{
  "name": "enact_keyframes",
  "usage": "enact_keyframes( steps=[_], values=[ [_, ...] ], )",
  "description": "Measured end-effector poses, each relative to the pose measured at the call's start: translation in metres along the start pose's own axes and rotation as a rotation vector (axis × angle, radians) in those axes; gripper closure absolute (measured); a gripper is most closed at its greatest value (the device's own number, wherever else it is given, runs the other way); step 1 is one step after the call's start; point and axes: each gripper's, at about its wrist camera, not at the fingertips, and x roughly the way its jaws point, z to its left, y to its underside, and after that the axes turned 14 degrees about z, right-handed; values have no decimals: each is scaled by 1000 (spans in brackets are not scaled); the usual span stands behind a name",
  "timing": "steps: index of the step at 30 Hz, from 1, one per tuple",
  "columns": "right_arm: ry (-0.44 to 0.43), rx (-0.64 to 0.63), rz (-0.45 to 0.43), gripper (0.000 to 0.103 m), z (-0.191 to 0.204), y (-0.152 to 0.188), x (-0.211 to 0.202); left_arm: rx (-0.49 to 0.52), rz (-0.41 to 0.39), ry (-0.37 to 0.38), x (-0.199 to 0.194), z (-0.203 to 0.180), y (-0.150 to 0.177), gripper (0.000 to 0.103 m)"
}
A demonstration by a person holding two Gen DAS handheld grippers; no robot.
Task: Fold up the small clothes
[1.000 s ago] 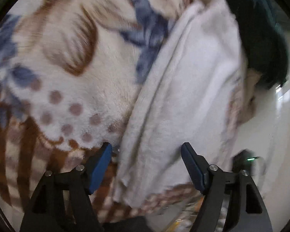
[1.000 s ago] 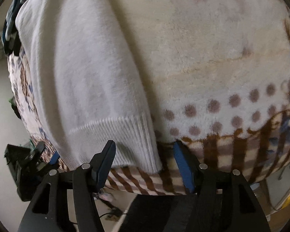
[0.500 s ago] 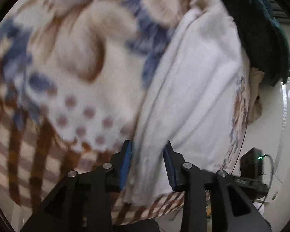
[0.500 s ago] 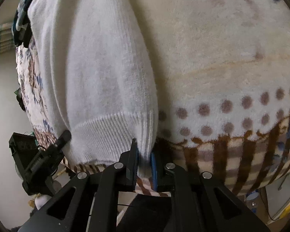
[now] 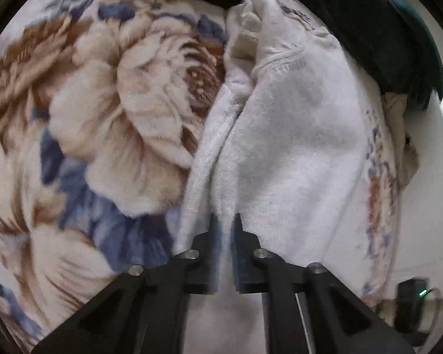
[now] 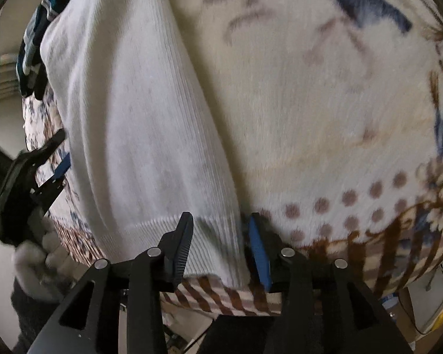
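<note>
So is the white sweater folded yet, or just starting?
Just starting. Done: the white sweater lies lengthwise on the flowery blanket. In hand: the left gripper pinches a fold; the right gripper is opening around the ribbed hem. Left: the actual folding.

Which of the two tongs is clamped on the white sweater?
The left tongs: closed tight on a fold of the white sweater. The right tongs are opening, with the ribbed hem loose between their jaws.
</note>
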Motion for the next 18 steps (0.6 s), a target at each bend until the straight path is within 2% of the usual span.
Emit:
enact_keyframes(
  steps=[2, 4, 6, 9, 11, 13, 15, 16, 18],
  values=[
    [-1, 6, -9, 62, -2, -2, -2, 3, -38, -38, -10, 4, 6, 98],
    [5, 8, -18, 62, -8, -2, -6, -31, -39, -38, -14, 18, 8, 98],
    [-1, 15, -23, 62, -12, -3, -7, -76, -29, -21, -15, 34, 10, 98],
    [-10, 19, -16, 62, -17, -4, -10, -93, -12, 11, -14, 36, 9, 94],
    [-9, 14, -5, 62, -20, -4, -11, -110, 11, 62, -20, 36, 11, 91],
    [-11, 12, 6, 61, -18, -2, -6, -136, 18, 99, -28, 37, 24, 56],
    [-11, 4, 22, 55, -18, -1, -4, -141, 34, 185, -35, 41, 49, 36],
    [-12, -1, 27, 48, -17, 0, -2, -147, 46, 220, -36, 43, 63, 35],
    [-12, -20, 54, 47, -18, 1, 2, -156, 108, 276, -27, 46, 90, 35]
  ],
)
